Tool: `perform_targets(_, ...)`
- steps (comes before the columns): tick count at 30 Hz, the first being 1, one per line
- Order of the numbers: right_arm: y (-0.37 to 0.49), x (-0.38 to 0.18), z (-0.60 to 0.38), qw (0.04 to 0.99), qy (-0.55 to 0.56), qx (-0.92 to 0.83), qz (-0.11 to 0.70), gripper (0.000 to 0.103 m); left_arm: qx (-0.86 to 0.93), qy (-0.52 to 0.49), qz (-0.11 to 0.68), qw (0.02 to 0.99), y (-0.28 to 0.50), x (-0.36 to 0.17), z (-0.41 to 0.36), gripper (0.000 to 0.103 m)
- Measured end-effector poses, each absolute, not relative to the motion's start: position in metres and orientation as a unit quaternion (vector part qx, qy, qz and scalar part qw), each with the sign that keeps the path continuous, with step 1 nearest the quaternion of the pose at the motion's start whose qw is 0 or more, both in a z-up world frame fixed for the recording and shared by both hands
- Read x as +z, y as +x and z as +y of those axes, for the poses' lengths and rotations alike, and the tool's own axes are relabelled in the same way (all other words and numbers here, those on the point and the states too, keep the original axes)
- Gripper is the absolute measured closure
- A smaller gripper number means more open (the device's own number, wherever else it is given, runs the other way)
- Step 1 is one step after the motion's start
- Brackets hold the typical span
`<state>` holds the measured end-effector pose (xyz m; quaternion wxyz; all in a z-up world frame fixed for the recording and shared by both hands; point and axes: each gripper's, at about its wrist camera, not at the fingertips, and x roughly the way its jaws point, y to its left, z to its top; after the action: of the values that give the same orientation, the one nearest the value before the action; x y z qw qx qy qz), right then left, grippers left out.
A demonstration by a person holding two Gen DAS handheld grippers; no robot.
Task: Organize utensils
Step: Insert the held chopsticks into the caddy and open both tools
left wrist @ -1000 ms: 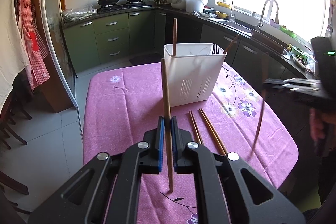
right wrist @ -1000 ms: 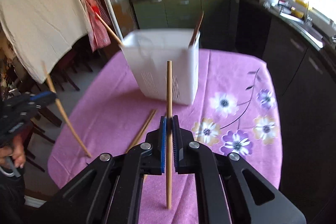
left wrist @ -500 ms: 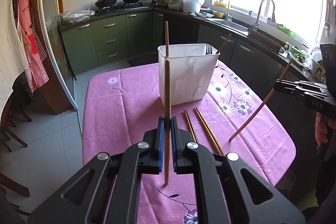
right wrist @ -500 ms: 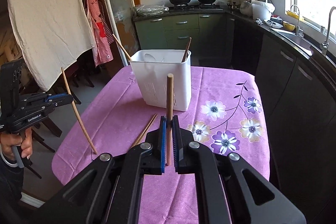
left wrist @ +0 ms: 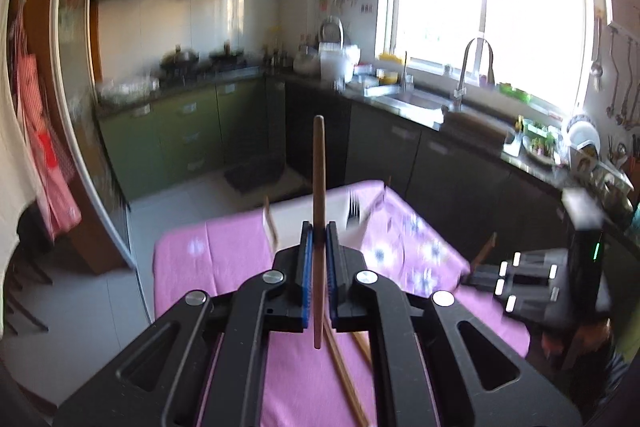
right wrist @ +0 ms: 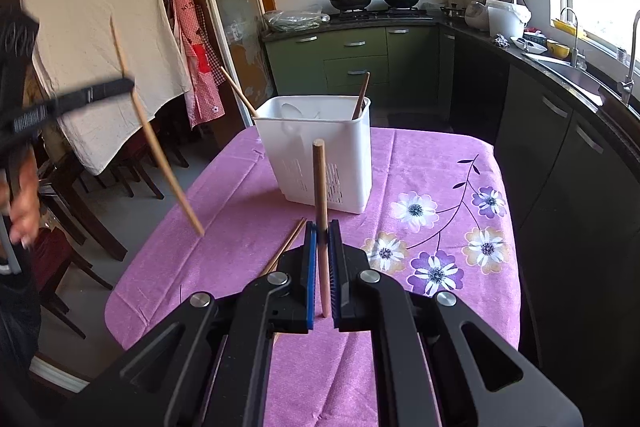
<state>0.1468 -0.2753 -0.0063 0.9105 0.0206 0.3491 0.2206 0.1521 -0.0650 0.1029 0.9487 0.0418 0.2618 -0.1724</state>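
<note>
Both grippers, left gripper [left wrist: 318,255] and right gripper [right wrist: 322,267], have jaws clamped on one upright chopstick [right wrist: 320,211] each, short of the white caddy [right wrist: 320,163] on the worktop [right wrist: 420,163]. Carry step; next calls for lowering tips inside the caddy.

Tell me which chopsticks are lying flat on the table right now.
The loose pair on the pink tablecloth before the white holder. The others stand in the holder or are clamped in the left gripper and right gripper.

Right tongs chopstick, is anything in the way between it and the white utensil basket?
Nothing visible blocks it. The right tongs hold the chopstick upright, and only bare purple tablecloth lies before the white utensil basket, whose top is open.
</note>
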Motion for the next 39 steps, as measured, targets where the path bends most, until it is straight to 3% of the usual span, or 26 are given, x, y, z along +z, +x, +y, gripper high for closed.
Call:
perform_targets(10, 0.147, -0.008, -0.284, 0.908, 0.029, 0.237, 0.344, 0.097, -0.143, 0.041, 0.19, 0.97, 0.215, 0.152, -0.102, 0.097)
perform_targets(18, 0.145, -0.008, -0.29, 0.907, 0.036, 0.246, 0.341, 0.096, -0.111, 0.046, 0.246, 0.962, 0.273, 0.11, -0.113, 0.097)
perform_targets(29, 0.153, 0.013, -0.288, 0.911, 0.034, 0.251, 0.324, 0.097, -0.113, 0.051, 0.307, 0.944, 0.285, 0.055, -0.104, 0.096)
perform_targets(31, 0.154, 0.024, -0.284, 0.915, 0.028, 0.252, 0.314, 0.097, -0.117, 0.045, 0.301, 0.945, 0.277, 0.059, -0.1, 0.088)
perform_targets(33, 0.158, 0.04, -0.281, 0.918, 0.025, 0.256, 0.303, 0.097, -0.119, 0.038, 0.285, 0.95, 0.263, 0.068, -0.094, 0.071)
perform_targets(39, 0.171, 0.087, -0.276, 0.928, 0.032, 0.265, 0.26, 0.097, -0.124, 0.023, 0.251, 0.96, 0.212, 0.085, -0.068, 0.061)
